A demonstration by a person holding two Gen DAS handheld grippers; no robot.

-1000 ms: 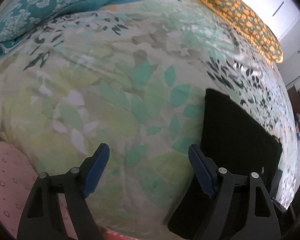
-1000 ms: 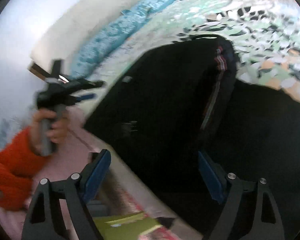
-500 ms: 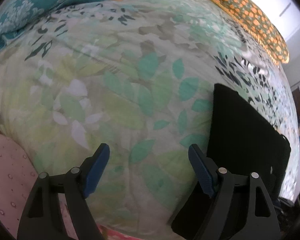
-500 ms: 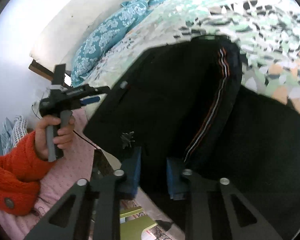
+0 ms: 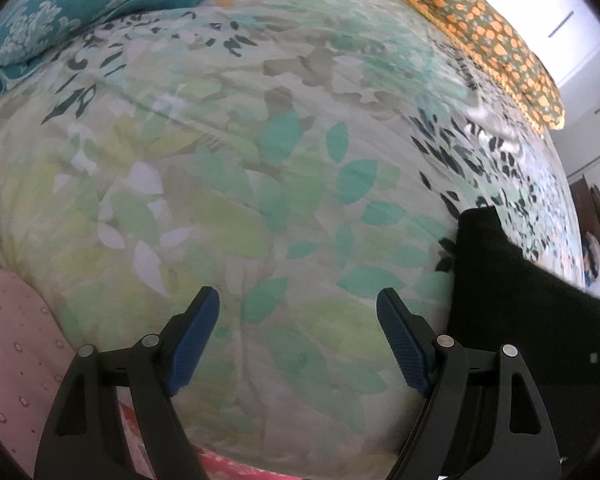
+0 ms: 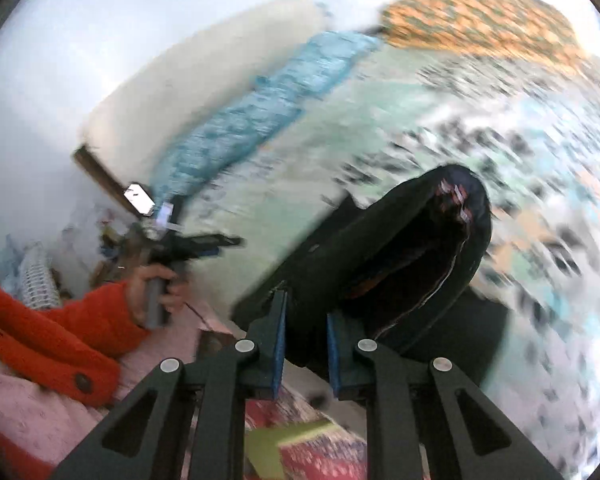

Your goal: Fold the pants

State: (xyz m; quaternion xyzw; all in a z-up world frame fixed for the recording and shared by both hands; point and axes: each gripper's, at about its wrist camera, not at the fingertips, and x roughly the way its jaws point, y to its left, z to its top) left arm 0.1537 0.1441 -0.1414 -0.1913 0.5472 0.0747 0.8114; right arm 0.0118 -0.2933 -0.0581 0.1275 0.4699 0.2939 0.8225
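Pants (image 6: 384, 264), black with a striped side seam, now hang bunched from your right gripper (image 6: 304, 344): a second ago its jaws stood wide over the flat cloth, half a second ago they were closing on the near edge, and now the blue pads (image 6: 278, 344) are pinched together on a fold of fabric and lifted, so the cloth curls up off the bedspread (image 6: 380, 120). The right wrist view is smeared, which suggests you are swinging that edge over quickly. I read this as the start of a fold, with the grasp made and the carry-over under way. In the left wrist view the pants (image 5: 532, 312) have slid toward the right edge, with more leaf-print bedspread (image 5: 240, 180) bare than before. Your left gripper (image 5: 298, 336) has its jaws wide apart, holding nothing, hovering over bedspread beside the pants rather than on them; it could pin the lower layer if the cloth drags. Beyond the pants, at the head of the bedspread, lie a teal pillow (image 5: 80, 8) and an orange patterned pillow (image 5: 484, 36), both well apart from the work. Nothing lies on the bedspread where the fold would land. The near bed edge sits just below the pants, so loose fabric could slip off there.
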